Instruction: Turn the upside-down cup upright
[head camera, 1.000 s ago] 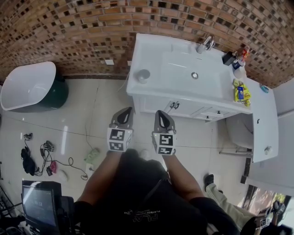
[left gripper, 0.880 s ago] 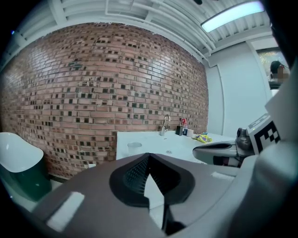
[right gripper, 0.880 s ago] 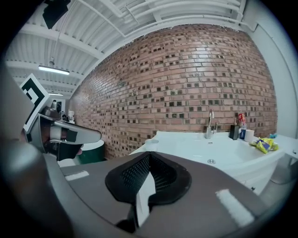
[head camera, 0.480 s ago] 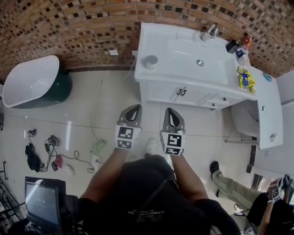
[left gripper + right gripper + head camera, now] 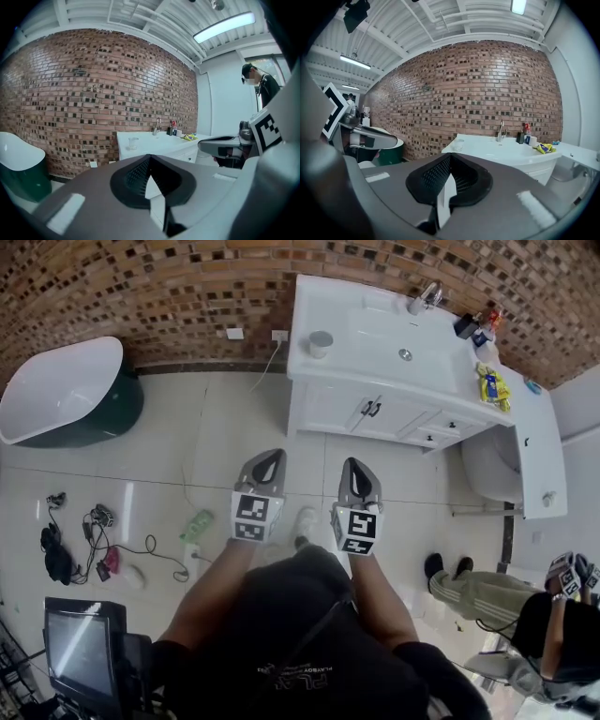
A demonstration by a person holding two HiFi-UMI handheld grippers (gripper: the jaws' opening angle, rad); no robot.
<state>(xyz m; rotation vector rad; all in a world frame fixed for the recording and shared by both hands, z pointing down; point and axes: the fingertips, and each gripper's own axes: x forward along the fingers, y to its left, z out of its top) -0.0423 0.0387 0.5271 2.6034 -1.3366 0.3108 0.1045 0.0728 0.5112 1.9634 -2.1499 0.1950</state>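
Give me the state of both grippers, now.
Left gripper: closed, holding nothing.
Right gripper: closed, holding nothing.

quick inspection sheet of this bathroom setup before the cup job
surface: white vanity top with a basin, well ahead of both tools
job's things: cup at the vanity's left end in the head view, untouched; too small to tell which way up
clutter: yellow packet and bottles at the vanity's right end
grippers: left tool and right tool both shut, empty, side by side over the floor
cables: tangle on the floor at left; cord below the wall socket
surroundings: brick wall, tub, second person at right
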